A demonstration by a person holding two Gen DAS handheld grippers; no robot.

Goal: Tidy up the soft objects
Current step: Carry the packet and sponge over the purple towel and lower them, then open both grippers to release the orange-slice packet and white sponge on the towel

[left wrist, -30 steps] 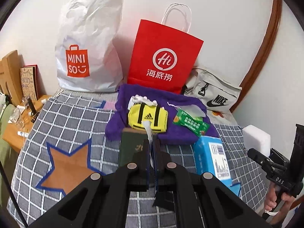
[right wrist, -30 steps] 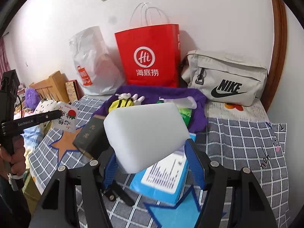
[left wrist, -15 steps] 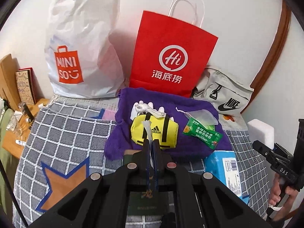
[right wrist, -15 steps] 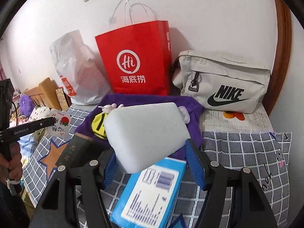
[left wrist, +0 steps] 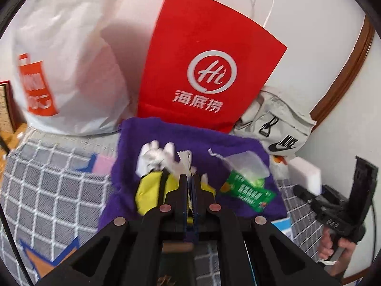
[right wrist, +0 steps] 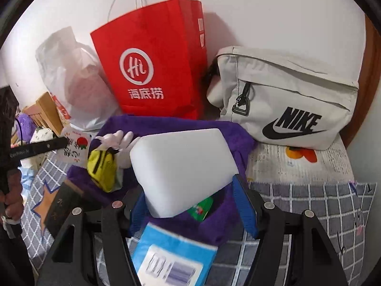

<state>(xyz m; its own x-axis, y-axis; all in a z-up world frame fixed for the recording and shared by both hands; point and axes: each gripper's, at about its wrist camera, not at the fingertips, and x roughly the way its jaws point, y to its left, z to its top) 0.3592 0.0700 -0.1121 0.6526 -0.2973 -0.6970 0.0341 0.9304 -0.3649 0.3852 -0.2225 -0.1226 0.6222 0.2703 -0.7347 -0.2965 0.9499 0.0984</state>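
Observation:
My left gripper (left wrist: 189, 178) is shut on a thin white packet (left wrist: 184, 158), seen edge-on here. The right wrist view shows that packet (right wrist: 75, 147) flat, with a strawberry print. It hangs over a yellow mini bag (left wrist: 150, 190) and a white glove (left wrist: 154, 153) lying on a purple towel (left wrist: 214, 140). My right gripper (right wrist: 188, 190) is shut on a white foam block (right wrist: 183, 162), its blue pads pressing both sides, above the towel's near edge. In the left wrist view the block (left wrist: 306, 174) shows at the right. A green sachet (left wrist: 247, 191) and a clear pouch (left wrist: 246, 165) lie on the towel.
Against the wall stand a red paper bag (left wrist: 207, 71), a white plastic bag (left wrist: 66, 76) and a grey Nike bag (right wrist: 285, 100). A blue box (right wrist: 171, 257) and a dark book (right wrist: 63, 202) lie near me on the checked bedcover (right wrist: 309, 202).
Both grippers have moved forward over the bed towards the purple towel and the bags, each keeping its load. The book and blue box have slid under the near edge of the views.

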